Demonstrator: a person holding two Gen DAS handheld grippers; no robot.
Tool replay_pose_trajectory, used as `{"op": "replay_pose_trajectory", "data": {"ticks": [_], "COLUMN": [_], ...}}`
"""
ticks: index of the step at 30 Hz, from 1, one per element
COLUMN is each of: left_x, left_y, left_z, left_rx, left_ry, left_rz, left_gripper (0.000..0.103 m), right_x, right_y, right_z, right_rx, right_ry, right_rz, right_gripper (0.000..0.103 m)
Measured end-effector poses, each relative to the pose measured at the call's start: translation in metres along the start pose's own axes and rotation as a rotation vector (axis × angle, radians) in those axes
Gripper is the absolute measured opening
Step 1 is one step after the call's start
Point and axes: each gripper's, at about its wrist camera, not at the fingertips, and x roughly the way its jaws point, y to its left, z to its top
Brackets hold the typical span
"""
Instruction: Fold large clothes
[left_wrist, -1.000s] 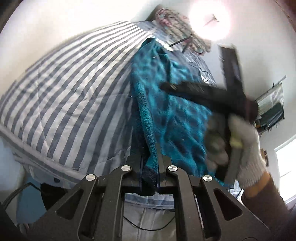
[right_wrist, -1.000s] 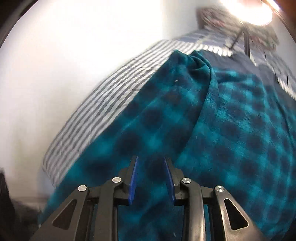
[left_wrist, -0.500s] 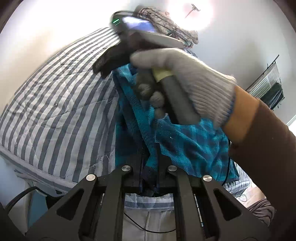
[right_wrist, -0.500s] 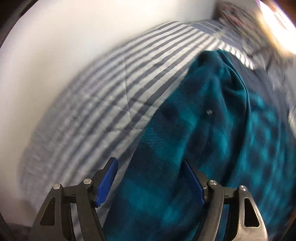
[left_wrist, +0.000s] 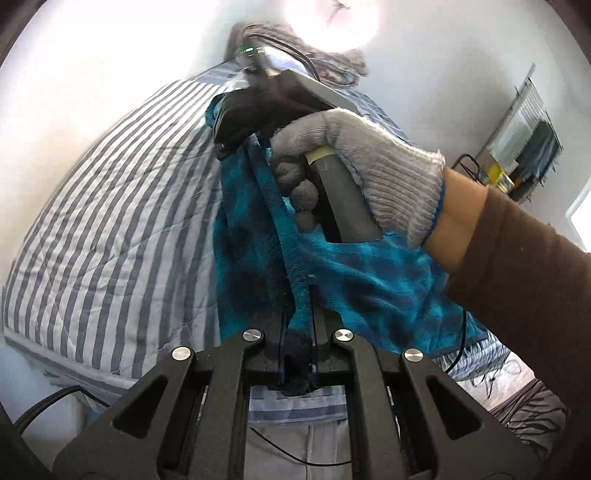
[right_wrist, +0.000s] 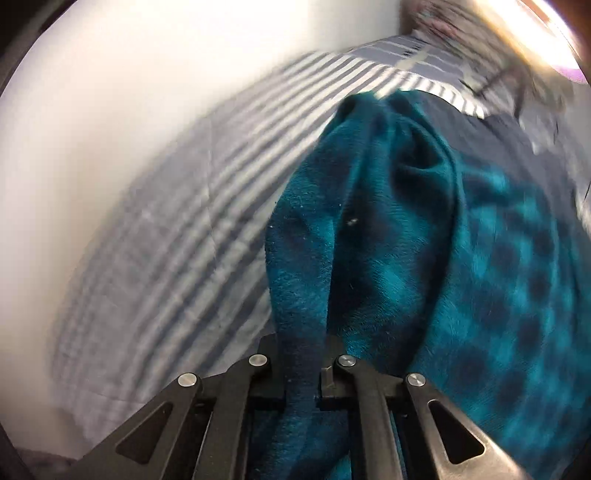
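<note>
On a bed covered by a grey-and-white striped quilt (left_wrist: 110, 229), a large teal plaid fleece garment (right_wrist: 480, 277) is spread, with part of it gathered up into a ridge. A thick fold of the fleece is seen clamped between the fingers of the left gripper (left_wrist: 297, 347), which are drawn close together on the cloth, with a dark hem bunched at their base. In the left wrist view, a white knitted glove (left_wrist: 369, 173) is seen wrapped around the handle of the right gripper (right_wrist: 301, 365), above the garment. In the right wrist view, the fingers of that gripper are shown narrowed onto another bunched fold, though the picture is blurred.

The fleece is judged to be soft, limp and fairly light, yet bulky; it is likely to sag and drape between two grip points rather than hold any shape. Its plush pile is expected to grip well, not slip. Hold is best taken at edges or hems, well apart, so that the cloth can be kept taut and laid over evenly.
</note>
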Motion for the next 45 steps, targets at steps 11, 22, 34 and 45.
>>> {"op": "replay_pose_trajectory", "data": {"ticks": [11,22,34,45], "left_x": [0.021,0.061,0.008,-0.014], "left_y": [-0.065,-0.096,-0.058,0.009], "left_z": [-0.002,-0.018,-0.023,-0.013], "left_rx": [0.172,0.214,0.129,-0.080], "left_ry": [0.031,0.145,0.128,0.063], "left_rz": [-0.039,-0.065,-0.237,-0.155], "left_gripper": [0.006,0.006,0.042,0.041], "right_x": [-0.066,-0.038,-0.066,-0.135], "right_y": [-0.123,-0.187,-0.175,-0.127], "right_z": [-0.055,-0.096,-0.095,-0.148], "right_rx": [0.348,0.533,0.401,0.226], "right_ry": [-0.220,-0.170,-0.137,-0.138], "right_rz": [0.264,0.231,0.179,0.135], "right_gripper": [0.005,0.005,0.029,0.031]}}
